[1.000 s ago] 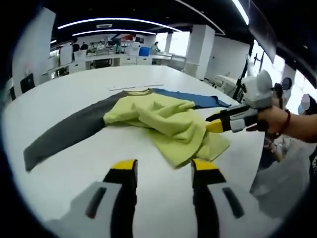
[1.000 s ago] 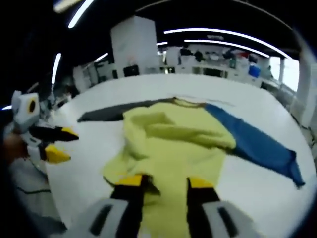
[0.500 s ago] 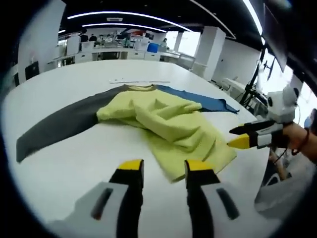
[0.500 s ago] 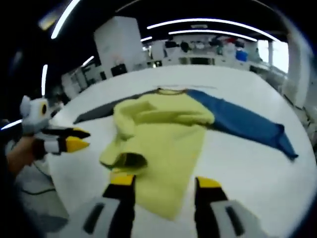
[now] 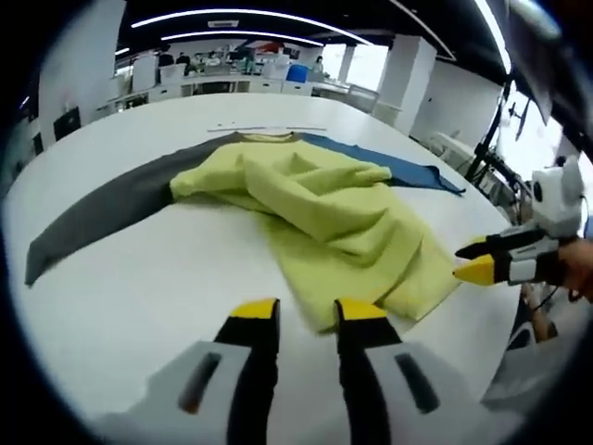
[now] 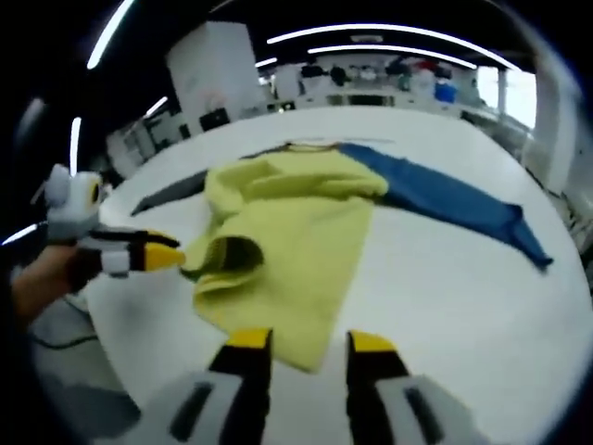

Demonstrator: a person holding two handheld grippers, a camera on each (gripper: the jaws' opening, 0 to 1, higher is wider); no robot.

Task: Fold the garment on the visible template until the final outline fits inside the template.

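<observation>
Left claw (image 5: pixel 307 312) near garment (image 5: pixel 343 218) hem

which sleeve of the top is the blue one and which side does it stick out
The blue sleeve stretches out to the right of the yellow body in the right gripper view; the dark grey sleeve runs off the opposite side.

No legible text, seemingly.

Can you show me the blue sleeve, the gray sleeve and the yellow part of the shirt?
blue sleeve (image 6: pixel 445 199), right gripper view, mid-sleeve.
gray sleeve (image 5: pixel 93 215), left gripper view, mid-sleeve.
yellow part (image 6: pixel 296 232), right gripper view, flat middle of the body.
</observation>
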